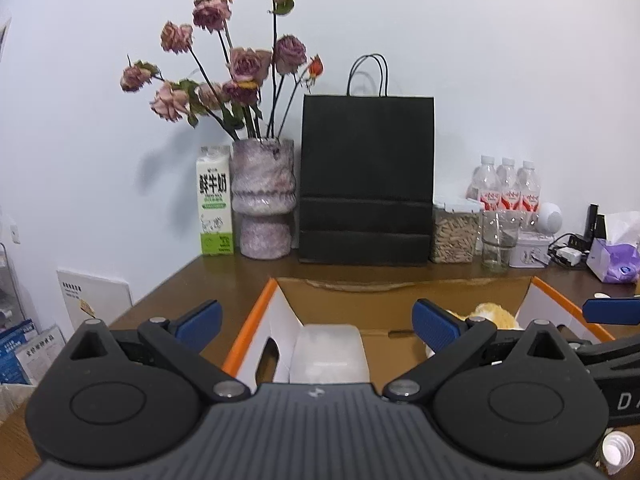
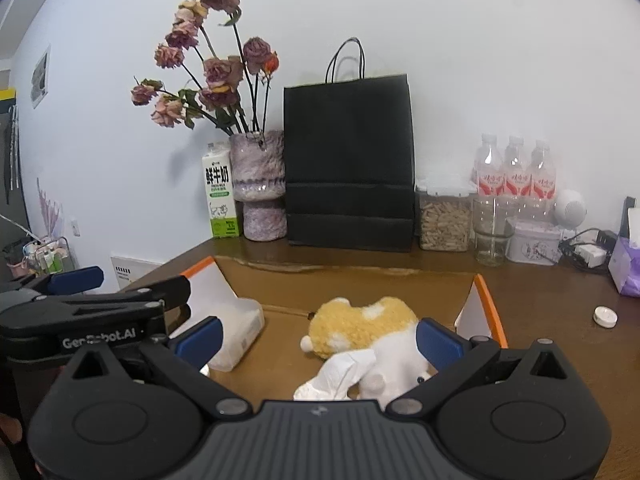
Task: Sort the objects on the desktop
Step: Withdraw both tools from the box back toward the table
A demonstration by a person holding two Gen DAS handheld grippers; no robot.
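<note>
An open cardboard box (image 1: 256,312) with orange edges sits on the brown desk; it also shows in the right wrist view (image 2: 486,300). Inside lie a translucent white pack (image 1: 328,352) (image 2: 240,332), a yellow and white plush toy (image 2: 360,320) (image 1: 490,314) and a crumpled white tissue (image 2: 332,380). My left gripper (image 1: 316,320) is open and empty above the box's left part. My right gripper (image 2: 318,338) is open and empty above the plush toy and tissue. The left gripper also shows at the left of the right wrist view (image 2: 76,280).
Along the wall stand a milk carton (image 1: 216,204), a vase of dried roses (image 1: 264,200), a black paper bag (image 1: 366,180), a jar of seeds (image 1: 456,232), an empty glass (image 1: 498,240), three water bottles (image 1: 508,188), a white tin (image 1: 530,250) and a tissue pack (image 1: 616,256). A white cap (image 2: 605,316) lies on the desk.
</note>
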